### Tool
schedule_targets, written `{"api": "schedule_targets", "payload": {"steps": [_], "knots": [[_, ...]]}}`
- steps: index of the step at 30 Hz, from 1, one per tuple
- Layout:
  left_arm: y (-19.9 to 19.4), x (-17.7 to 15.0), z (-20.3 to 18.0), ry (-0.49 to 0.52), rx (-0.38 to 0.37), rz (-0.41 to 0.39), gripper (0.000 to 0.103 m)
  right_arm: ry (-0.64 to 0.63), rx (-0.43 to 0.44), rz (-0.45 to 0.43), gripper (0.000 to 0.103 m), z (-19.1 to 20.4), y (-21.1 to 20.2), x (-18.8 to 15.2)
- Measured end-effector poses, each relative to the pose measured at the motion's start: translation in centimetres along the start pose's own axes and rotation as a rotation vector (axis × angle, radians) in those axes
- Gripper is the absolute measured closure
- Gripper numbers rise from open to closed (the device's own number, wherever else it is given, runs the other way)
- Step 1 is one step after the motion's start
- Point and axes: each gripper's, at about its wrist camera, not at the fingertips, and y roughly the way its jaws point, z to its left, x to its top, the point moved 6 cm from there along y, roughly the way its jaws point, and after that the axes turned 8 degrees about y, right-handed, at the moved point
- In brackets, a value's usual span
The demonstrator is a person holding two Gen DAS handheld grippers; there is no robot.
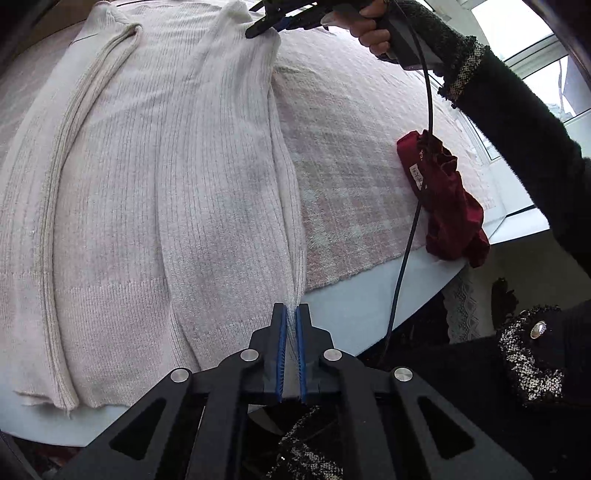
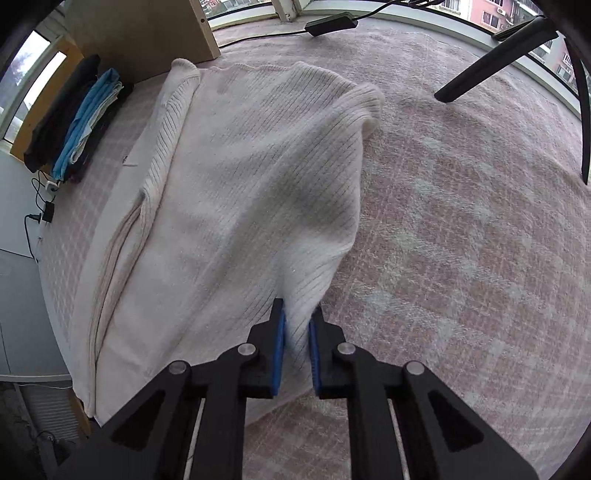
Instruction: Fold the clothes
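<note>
A cream ribbed knit sweater lies on a pink checked blanket, partly folded lengthwise. My left gripper is shut on the sweater's right edge at its near hem, the thin fabric pinched between the blue pads. My right gripper shows at the far end in the left wrist view, shut on the same edge. In the right wrist view the right gripper pinches the sweater and lifts its edge off the blanket.
A dark red garment lies at the table's right edge, with a black cable hanging across it. A stack of folded dark and blue clothes sits at the far left beside a cardboard box. Windows stand behind.
</note>
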Motion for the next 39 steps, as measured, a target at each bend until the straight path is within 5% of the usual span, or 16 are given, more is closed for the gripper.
{"api": "schedule_targets", "payload": {"steps": [9, 13, 16, 20, 23, 26, 29, 30, 33, 39], "knots": [[-3.8, -1.2, 3.4, -0.184, -0.099, -0.171, 0.098, 0.043, 0.01, 0.012, 0.092, 7.8, -0.3, 3.4], [-5.4, -3.5, 7.2, -0.292, -0.027, -0.215, 0.098, 0.024, -0.017, 0.016, 0.093, 11.4, -0.3, 3.4], [-5.5, -4.6, 9.7, -0.364, 0.032, -0.226, 0.098, -0.02, -0.07, 0.045, 0.092, 15.6, 5.2, 6.0], [-4.1, -5.0, 10.9, -0.374, 0.092, -0.186, 0.098, -0.118, -0.194, 0.075, 0.088, 18.5, 9.3, 6.2], [-3.6, -4.5, 10.7, -0.358, 0.1, -0.156, 0.096, -0.163, -0.24, 0.093, 0.085, 19.1, 8.8, 6.1], [-5.1, -4.9, 10.3, -0.344, 0.109, -0.133, 0.094, -0.136, -0.093, 0.078, 0.083, 18.1, 4.8, 6.0], [-7.8, -5.3, 10.2, -0.321, 0.14, -0.132, 0.087, -0.075, 0.077, -0.049, 0.077, 14.2, -2.3, 6.9], [-8.7, -4.9, 10.4, -0.305, 0.162, -0.127, 0.087, -0.062, 0.067, -0.093, 0.077, 12.9, -3.5, 7.6], [-10.9, -1.6, 11.3, -0.213, 0.221, -0.126, 0.087, -0.031, 0.013, -0.217, 0.077, 8.8, -6.7, 9.8], [-9.8, 12.3, 13.3, 0.031, 0.296, -0.15, 0.085, 0.024, -0.032, -0.184, 0.077, 5.0, -1.5, 12.0]]}}
